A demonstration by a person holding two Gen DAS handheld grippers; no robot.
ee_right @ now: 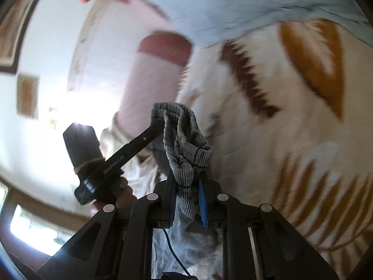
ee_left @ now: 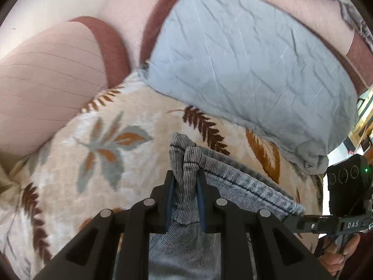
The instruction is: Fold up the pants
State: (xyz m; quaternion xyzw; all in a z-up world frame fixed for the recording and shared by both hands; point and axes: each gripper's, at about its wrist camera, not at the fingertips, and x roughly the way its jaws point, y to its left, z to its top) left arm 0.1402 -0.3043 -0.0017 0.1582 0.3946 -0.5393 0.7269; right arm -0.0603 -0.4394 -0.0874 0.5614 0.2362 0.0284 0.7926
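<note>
Above a bed spread with a leaf-patterned blanket (ee_left: 70, 163), the left gripper (ee_left: 185, 179) and the right gripper (ee_right: 187, 184) each clamp a bunched edge of the grey striped pants (ee_left: 223, 172), which hang lifted between them near a pale blue pillow (ee_left: 244, 65). The carry will likely go best if both grips hold level and taut, so the fabric lands flat without creasing.
</note>
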